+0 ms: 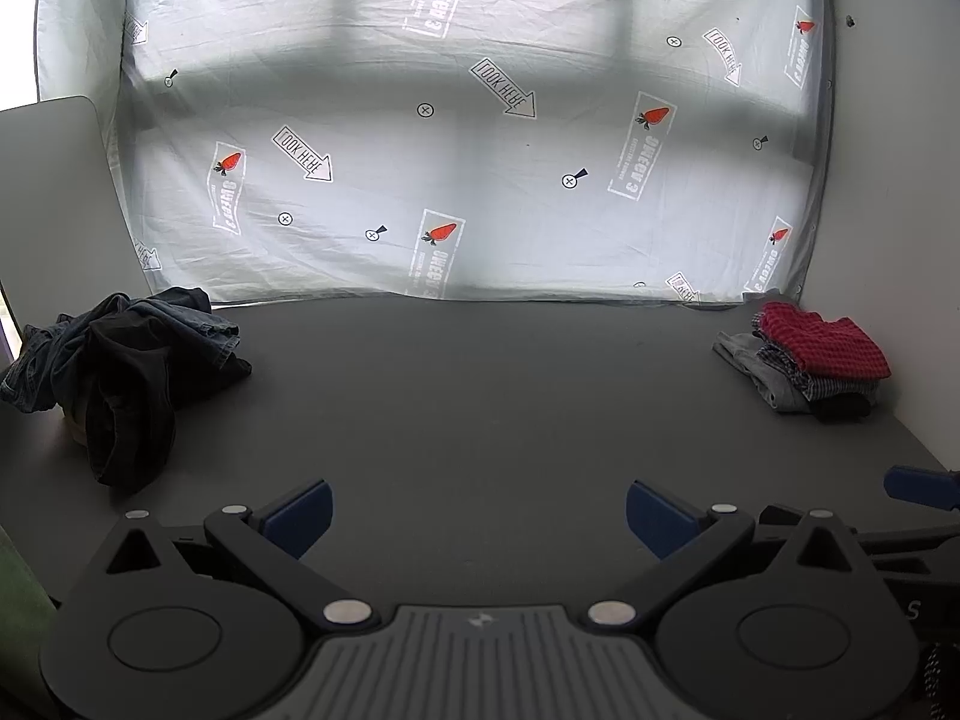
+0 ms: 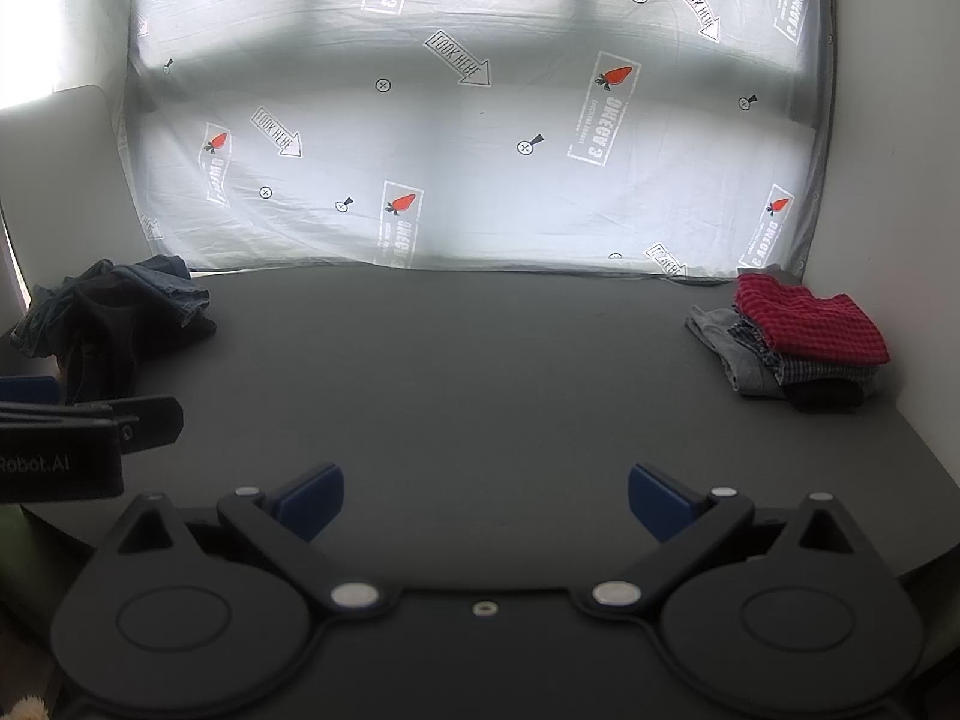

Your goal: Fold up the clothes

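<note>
Nearest in the left wrist view, the left gripper, jaws spread wide, blue pads well apart, nothing between them, poised low over the dark grey table. Same in the right wrist view: the right gripper spread wide and empty, blue fingertips apart above the bare tabletop. At the far right edge of the left view, a blue tip and black linkage of the right gripper; at the left edge of the right view, the black side of the left gripper, so the two side by side and level. Further out on the table's left side, a loose heap of unfolded clothes: a black garment draped over the front, crumpled blue denim behind and beside it, spilling toward the table's left edge. Across on the far right, well apart from the heap, a neat stack of folded clothes: a red checked piece on top, a small-checked grey-blue piece beneath, something black at the bottom, a grey item sticking out on the left. Open tabletop between the two piles. Beyond the table's back edge, a pale backlit sheet hung as a backdrop, printed with carrots, arrows reading "LOOK HERE" in mirror writing, and small crossed circles. Plain white walls on either side.
</note>
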